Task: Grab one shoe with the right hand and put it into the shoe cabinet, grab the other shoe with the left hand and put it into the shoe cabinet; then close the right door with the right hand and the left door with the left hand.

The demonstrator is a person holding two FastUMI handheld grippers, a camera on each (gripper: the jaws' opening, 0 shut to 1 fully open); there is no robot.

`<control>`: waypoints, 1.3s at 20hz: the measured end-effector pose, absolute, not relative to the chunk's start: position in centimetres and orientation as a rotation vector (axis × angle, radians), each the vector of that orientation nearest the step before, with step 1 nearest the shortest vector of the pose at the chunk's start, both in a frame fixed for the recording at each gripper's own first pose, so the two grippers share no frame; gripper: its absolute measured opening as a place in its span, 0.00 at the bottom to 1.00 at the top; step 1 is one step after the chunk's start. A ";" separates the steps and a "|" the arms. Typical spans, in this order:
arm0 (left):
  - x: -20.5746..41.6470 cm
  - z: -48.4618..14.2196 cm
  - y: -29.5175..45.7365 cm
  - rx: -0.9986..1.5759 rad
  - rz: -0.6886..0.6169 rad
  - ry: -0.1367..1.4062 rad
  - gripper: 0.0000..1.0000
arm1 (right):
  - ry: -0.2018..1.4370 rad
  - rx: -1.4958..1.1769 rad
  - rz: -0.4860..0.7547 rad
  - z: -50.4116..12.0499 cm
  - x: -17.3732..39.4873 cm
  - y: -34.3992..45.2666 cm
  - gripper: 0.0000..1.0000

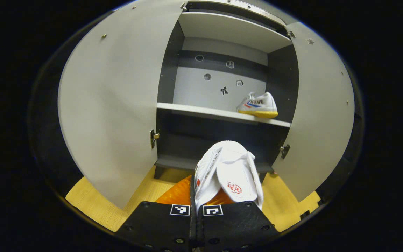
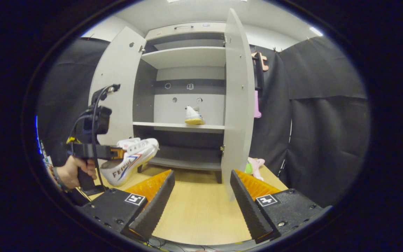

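Note:
The grey shoe cabinet (image 1: 222, 113) stands with both doors swung wide. One white shoe with a yellow sole (image 1: 258, 105) rests at the right end of the middle shelf, also small in the right gripper view (image 2: 193, 116). My left gripper (image 1: 196, 210) is shut on the second white shoe (image 1: 227, 175), held in the air in front of the lower shelf. In the right gripper view that shoe (image 2: 129, 159) hangs from the left gripper (image 2: 117, 154), gripped by a hand (image 2: 72, 171). My right gripper (image 2: 201, 190) stands open with nothing between its fingers, over the wooden floor.
The left door (image 1: 112, 101) and right door (image 1: 322, 108) flank the opening. The right door's edge (image 2: 234, 105) rises just ahead of my right gripper. Black cloth walls (image 2: 324, 133) surround the booth. A plush toy (image 2: 254, 165) lies behind the right door on the wooden floor (image 2: 198, 210).

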State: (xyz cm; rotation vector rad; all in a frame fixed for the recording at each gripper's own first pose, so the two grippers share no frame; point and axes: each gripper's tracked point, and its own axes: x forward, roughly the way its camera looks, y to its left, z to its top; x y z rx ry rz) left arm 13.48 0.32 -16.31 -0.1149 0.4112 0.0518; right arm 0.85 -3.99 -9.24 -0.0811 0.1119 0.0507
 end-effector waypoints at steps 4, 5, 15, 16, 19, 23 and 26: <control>16.7 -12.1 -1.0 -0.093 0.078 0.354 0.00 | 0.073 -0.070 0.080 -8.1 1.1 -3.8 1.00; 18.0 -11.3 -1.0 -0.098 0.091 0.348 0.00 | 0.067 -0.066 0.081 -8.1 0.9 -3.9 1.00; 33.2 -8.7 2.8 -0.091 0.227 0.437 0.00 | 0.057 -0.060 0.060 -7.8 0.9 -4.2 1.00; 34.3 -9.0 3.1 -0.083 0.235 0.454 0.00 | 0.057 -0.051 0.064 -7.8 0.8 -4.0 1.00; 37.0 -10.3 3.3 -0.066 0.254 0.509 0.00 | 0.055 -0.038 0.042 -7.9 0.9 -4.3 0.99; 39.0 -12.2 3.0 -0.084 0.270 0.611 0.00 | 0.069 -0.046 0.015 -8.1 1.8 -5.5 1.00; 39.4 -13.2 2.6 -0.098 0.263 0.666 0.02 | 0.071 -0.035 0.001 -8.0 2.1 -6.1 1.00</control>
